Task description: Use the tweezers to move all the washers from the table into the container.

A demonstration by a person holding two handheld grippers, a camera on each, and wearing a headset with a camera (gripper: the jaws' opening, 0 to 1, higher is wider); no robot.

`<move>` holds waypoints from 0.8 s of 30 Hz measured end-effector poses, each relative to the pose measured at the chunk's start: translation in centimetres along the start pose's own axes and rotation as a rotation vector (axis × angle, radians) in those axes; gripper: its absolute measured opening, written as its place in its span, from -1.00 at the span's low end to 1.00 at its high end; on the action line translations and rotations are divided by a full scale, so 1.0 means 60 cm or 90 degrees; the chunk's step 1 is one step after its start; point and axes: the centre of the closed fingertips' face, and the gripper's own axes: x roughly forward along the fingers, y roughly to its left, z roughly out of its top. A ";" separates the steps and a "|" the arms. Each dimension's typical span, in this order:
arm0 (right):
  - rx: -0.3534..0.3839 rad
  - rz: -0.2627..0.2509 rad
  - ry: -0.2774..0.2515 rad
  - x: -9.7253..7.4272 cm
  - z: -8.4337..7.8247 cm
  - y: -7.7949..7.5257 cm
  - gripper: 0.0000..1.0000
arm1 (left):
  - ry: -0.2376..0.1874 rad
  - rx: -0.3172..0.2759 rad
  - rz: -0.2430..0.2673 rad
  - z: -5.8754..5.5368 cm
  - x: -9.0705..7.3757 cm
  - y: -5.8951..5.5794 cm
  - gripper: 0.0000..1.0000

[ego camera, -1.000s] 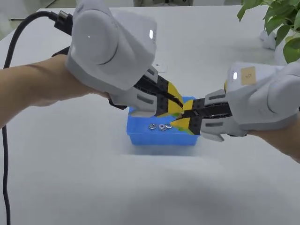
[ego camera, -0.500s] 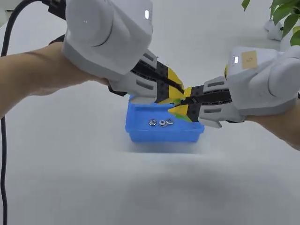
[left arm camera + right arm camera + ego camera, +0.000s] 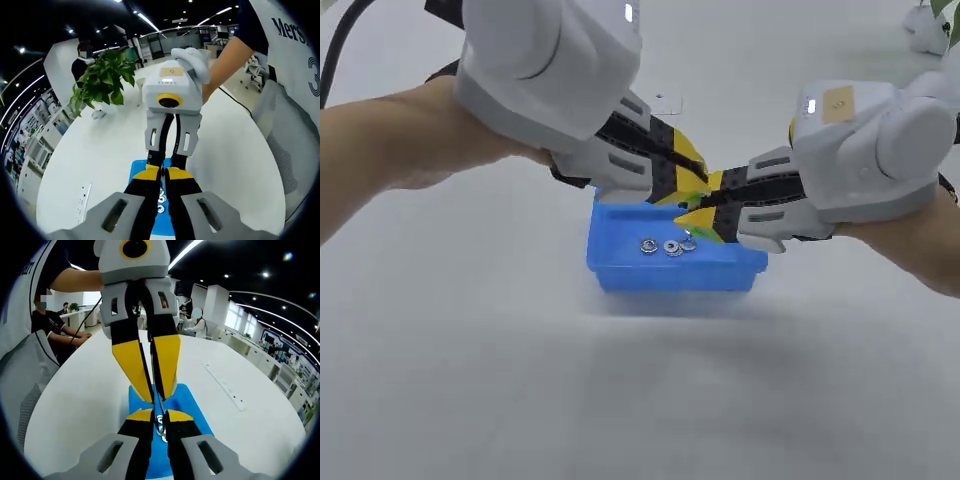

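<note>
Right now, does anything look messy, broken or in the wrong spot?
Nothing stands out. The blue container sits flat on the table, and three washers lie inside it, none spilled beside it. The left gripper and right gripper meet tip to tip above it, with the thin tweezers between them.

Open-plan office around me: strip lights (image 3: 187, 250) on dark ceiling, rows of desks (image 3: 280, 372), seated person (image 3: 47, 329) at workstation, mesh chair (image 3: 295, 140), leafy plant (image 3: 102, 82) by my white table (image 3: 95, 150).
</note>
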 end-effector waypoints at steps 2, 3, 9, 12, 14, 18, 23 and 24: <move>0.004 0.004 0.001 0.005 -0.006 0.000 -0.81 | 0.001 -0.005 -0.002 -0.006 0.004 0.001 -0.85; 0.005 0.005 0.002 0.007 -0.008 -0.001 -0.81 | 0.001 -0.008 -0.002 -0.010 0.007 0.005 -0.85; 0.015 0.014 0.008 0.020 -0.025 -0.001 -0.81 | 0.004 -0.028 -0.006 -0.028 0.019 0.005 -0.85; 0.021 0.017 0.011 0.026 -0.032 -0.001 -0.80 | 0.008 -0.033 -0.008 -0.032 0.023 0.003 -0.85; 0.024 0.020 0.014 0.030 -0.037 0.000 -0.80 | 0.010 -0.041 -0.010 -0.035 0.026 0.000 -0.85; 0.029 0.021 0.017 0.033 -0.041 0.000 -0.80 | 0.007 -0.059 -0.012 -0.037 0.029 -0.002 -0.85; 0.033 0.023 0.020 0.033 -0.043 0.002 -0.80 | 0.011 -0.058 -0.014 -0.034 0.030 -0.009 -0.85; 0.032 0.023 0.021 0.033 -0.043 0.002 -0.80 | 0.011 -0.058 -0.014 -0.033 0.030 -0.010 -0.85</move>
